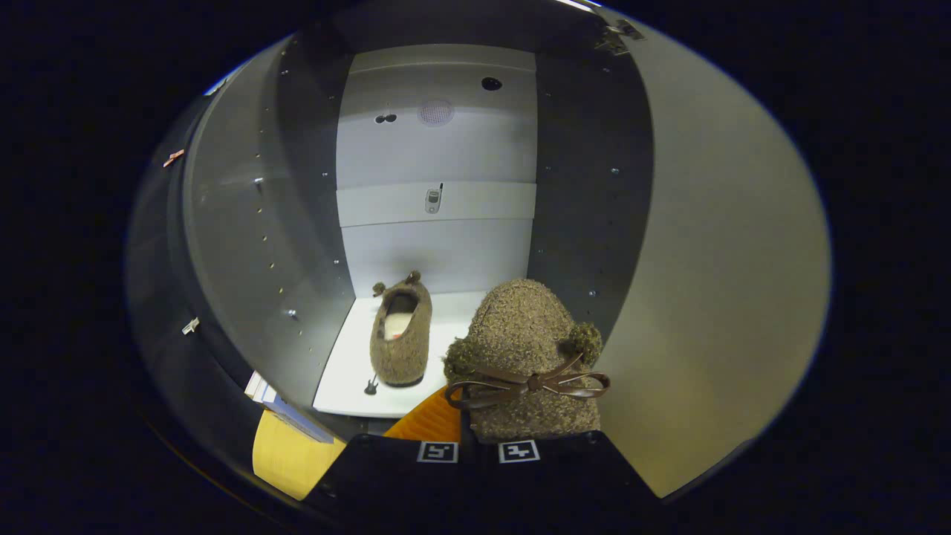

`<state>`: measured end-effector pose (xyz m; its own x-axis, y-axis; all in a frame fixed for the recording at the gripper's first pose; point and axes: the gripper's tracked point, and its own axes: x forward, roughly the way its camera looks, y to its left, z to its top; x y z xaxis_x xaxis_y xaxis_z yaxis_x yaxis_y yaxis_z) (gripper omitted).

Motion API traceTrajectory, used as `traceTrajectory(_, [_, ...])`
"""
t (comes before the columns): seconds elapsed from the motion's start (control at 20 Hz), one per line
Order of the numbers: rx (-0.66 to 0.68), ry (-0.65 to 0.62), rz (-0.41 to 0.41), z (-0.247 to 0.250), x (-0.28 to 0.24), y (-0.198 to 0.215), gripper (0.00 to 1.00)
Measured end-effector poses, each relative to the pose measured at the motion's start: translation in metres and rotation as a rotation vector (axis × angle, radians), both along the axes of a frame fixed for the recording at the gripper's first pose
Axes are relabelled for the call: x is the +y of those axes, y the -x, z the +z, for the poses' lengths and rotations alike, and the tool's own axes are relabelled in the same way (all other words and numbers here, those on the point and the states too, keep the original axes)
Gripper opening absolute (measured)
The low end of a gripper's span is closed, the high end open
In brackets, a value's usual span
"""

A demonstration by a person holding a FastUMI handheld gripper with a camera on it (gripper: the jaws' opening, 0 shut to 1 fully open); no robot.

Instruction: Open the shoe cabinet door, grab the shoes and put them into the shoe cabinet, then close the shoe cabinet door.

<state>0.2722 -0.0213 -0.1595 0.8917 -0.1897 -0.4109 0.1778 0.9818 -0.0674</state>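
The gripper (479,450) has its fingers closed on a fuzzy brown slipper (529,355) with a leather bow (529,385), held at the open shoe cabinet (587,186). Beyond, its mate (402,333) sits on the white bottom shelf (343,371), heel facing outward.

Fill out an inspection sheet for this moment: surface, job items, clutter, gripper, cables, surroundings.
Surface: white cabinet shelf, lit.
Job's things: one fuzzy brown slipper lies on the shelf; second slipper with a bow, just ahead of the fingers, in front of the opening; cabinet door open.
Clutter: small dark object by the first slipper; small phone-like object on the back panel.
Gripper: gripper appears shut on the second slipper.
Cables: nothing seen.
Surroundings: orange floor; papers beside the cabinet.
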Motion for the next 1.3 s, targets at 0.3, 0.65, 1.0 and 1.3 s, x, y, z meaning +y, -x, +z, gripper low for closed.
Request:
traceTrajectory(0.3, [0.016, 0.012, 0.016, -0.006, -0.003, -0.083, 0.05])
traceTrajectory(0.65, [0.066, -0.010, 0.006, -0.037, -0.017, -0.170, 0.05])
traceTrajectory(1.0, [0.205, -0.100, -0.027, -0.099, -0.032, -0.208, 0.05])
traceTrajectory(1.3, [0.220, -0.079, -0.010, -0.103, -0.029, -0.204, 0.16])
